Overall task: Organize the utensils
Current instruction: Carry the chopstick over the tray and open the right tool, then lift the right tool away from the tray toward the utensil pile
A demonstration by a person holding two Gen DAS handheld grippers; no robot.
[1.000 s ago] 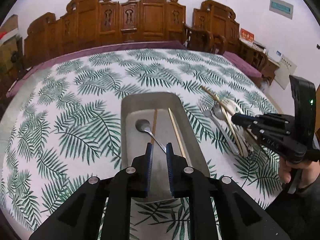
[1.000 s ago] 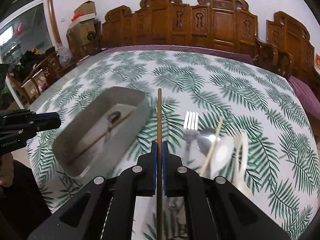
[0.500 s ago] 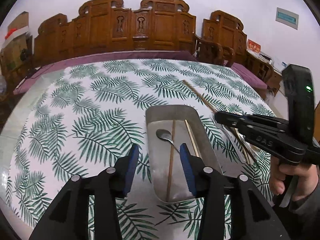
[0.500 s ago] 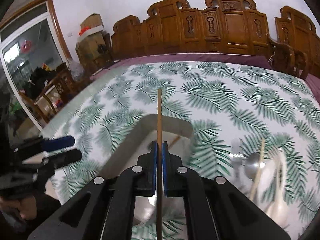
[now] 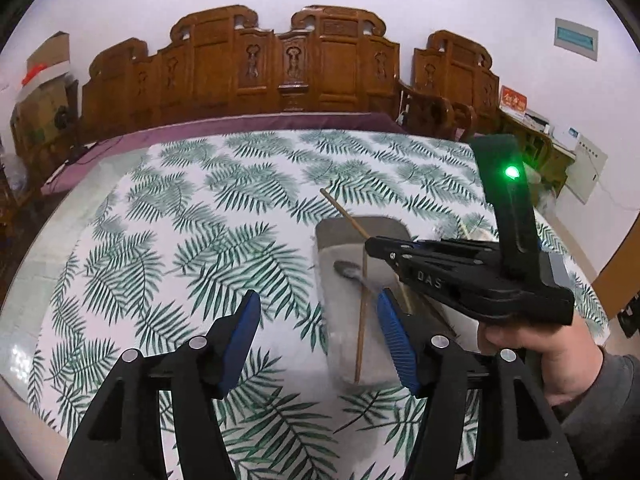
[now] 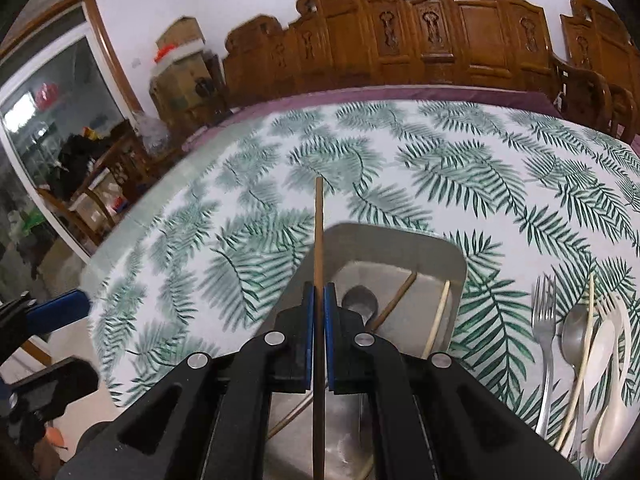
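My right gripper point(image 6: 319, 292) is shut on a dark wooden chopstick point(image 6: 319, 236) and holds it over the near left side of the grey metal tray point(image 6: 400, 240). The tray holds a metal spoon point(image 6: 360, 300), a brown chopstick point(image 6: 394, 300) and a pale chopstick point(image 6: 438, 316). In the left wrist view the right gripper point(image 5: 372, 246) hangs over the tray point(image 5: 340, 344) with the held chopstick point(image 5: 344, 212) pointing away. My left gripper point(image 5: 318, 320) is open and empty, above the table just left of the tray.
Right of the tray lie a fork point(image 6: 545, 320), a metal spoon point(image 6: 574, 328), a pale chopstick point(image 6: 580, 360) and a white ceramic spoon point(image 6: 606, 380) on the leaf-print tablecloth point(image 6: 440, 168). Carved wooden chairs point(image 5: 296, 64) line the far edge.
My left gripper has opened wide and drawn back to the left of the tray. My right gripper has carried the dark chopstick from the utensil pile to over the tray.
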